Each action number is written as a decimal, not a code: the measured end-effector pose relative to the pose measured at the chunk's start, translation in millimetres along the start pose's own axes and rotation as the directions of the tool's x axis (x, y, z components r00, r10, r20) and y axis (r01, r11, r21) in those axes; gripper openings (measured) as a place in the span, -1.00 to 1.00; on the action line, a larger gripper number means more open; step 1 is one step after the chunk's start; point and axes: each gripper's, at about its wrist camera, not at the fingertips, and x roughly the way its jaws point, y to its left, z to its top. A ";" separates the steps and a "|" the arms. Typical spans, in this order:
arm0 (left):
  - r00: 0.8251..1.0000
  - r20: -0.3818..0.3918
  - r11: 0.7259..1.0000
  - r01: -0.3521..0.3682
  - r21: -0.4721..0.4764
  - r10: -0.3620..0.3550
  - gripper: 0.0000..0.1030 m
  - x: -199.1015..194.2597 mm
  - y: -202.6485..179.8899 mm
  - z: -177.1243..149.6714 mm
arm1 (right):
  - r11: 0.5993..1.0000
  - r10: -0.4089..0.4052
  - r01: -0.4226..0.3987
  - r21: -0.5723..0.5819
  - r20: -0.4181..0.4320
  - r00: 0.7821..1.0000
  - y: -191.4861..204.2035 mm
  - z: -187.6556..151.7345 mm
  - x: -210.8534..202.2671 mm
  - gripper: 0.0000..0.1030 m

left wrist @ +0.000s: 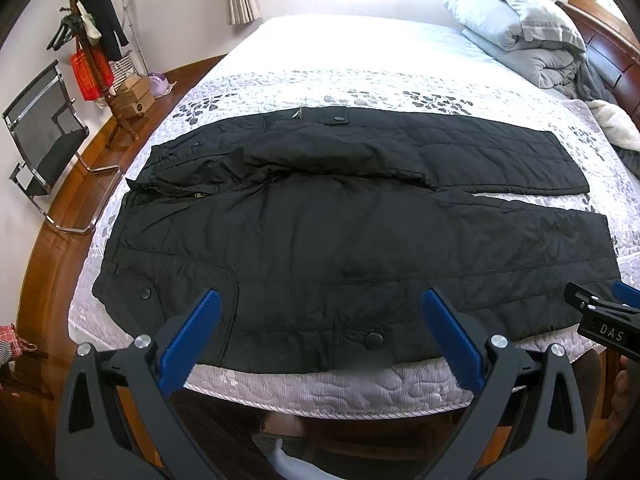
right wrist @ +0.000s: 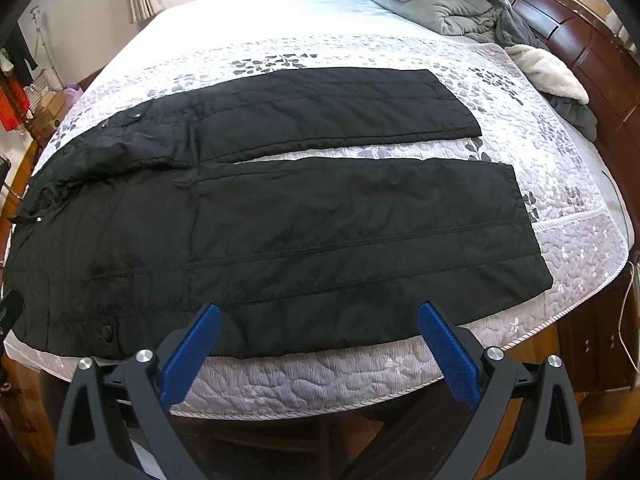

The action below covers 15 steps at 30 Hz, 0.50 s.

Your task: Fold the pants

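Note:
Black quilted pants [left wrist: 340, 236] lie spread flat across the bed, waistband to the left and both legs running right, with a narrow gap between the legs. They also show in the right wrist view [right wrist: 280, 232]. My left gripper [left wrist: 320, 300] is open and empty, hovering above the near edge of the pants around the hip. My right gripper [right wrist: 320, 314] is open and empty above the near leg's lower edge. The right gripper also shows at the right edge of the left wrist view [left wrist: 596, 304].
The bed has a white quilt with grey leaf print [right wrist: 520, 320]. A folded grey duvet and pillow [left wrist: 520, 32] lie at the far right, by a wooden headboard [right wrist: 580, 40]. A coat stand [left wrist: 92, 40] and a chair [left wrist: 44, 140] stand on the wooden floor at left.

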 end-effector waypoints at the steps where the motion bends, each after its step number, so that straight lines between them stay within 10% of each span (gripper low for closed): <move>1: 1.000 0.000 1.000 0.001 0.002 -0.001 0.94 0.0 0.0 -0.1 | 1.000 0.000 0.000 0.001 -0.002 1.000 -0.4 0.5 0.3 0.93; 15: 1.000 -0.022 1.000 -0.005 0.007 0.005 0.94 3.9 -1.3 2.6 | 1.000 0.006 -0.006 0.001 -0.010 1.000 -1.1 1.3 3.3 0.93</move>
